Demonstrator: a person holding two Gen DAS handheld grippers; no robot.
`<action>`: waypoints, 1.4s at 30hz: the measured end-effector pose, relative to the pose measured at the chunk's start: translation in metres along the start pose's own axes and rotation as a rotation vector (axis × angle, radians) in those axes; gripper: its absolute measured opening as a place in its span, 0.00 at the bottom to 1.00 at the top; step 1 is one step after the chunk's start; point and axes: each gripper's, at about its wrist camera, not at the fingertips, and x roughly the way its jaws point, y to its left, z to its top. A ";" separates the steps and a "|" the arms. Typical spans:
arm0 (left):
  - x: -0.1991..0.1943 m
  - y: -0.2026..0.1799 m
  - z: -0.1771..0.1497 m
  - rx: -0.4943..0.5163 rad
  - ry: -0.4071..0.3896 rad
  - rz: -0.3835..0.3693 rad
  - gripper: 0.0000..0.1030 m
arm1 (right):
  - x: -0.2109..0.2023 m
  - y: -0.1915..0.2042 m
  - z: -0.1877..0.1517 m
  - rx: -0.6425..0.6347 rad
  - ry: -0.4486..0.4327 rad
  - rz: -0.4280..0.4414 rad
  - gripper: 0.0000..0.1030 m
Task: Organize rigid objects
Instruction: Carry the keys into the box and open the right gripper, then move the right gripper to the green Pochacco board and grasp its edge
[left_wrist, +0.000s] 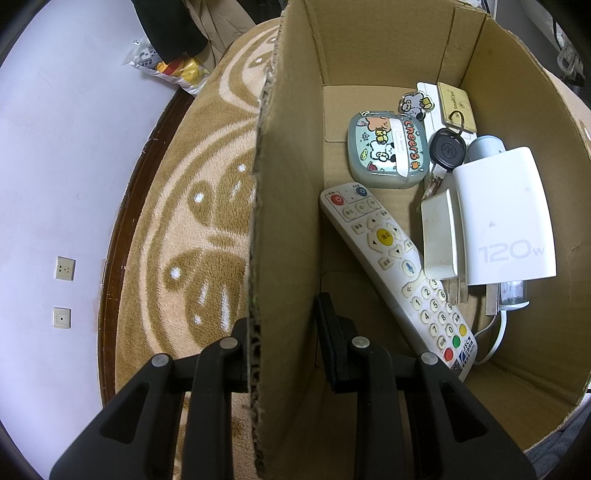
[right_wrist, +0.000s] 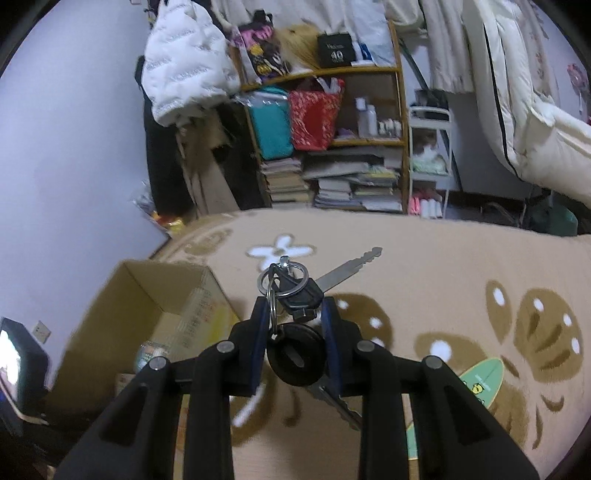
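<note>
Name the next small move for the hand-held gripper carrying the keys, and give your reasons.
Probably swing the right hand-held gripper left and lower it toward the open cardboard box. It is shut on the key bunch and held above the carpet, with the box below and to its left. The left hand-held gripper grips the box wall, steadying it; a remote and charger already lie inside.

You are in a home bedroom: a patterned beige blanket (right_wrist: 424, 258) covers the bed, a wooden shelf (right_wrist: 400, 110) holds bags and stacked books (right_wrist: 347, 184), and a white puffer jacket (right_wrist: 184, 59) hangs nearby.
</note>
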 end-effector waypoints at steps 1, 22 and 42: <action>0.000 0.001 0.000 0.000 0.000 0.000 0.24 | -0.004 0.005 0.002 0.000 -0.010 0.016 0.29; 0.000 0.002 0.000 0.000 0.000 -0.001 0.24 | -0.012 0.097 -0.022 -0.102 0.071 0.318 0.29; 0.001 0.002 -0.001 -0.005 0.000 -0.005 0.24 | -0.015 0.075 -0.019 -0.094 0.076 0.204 0.41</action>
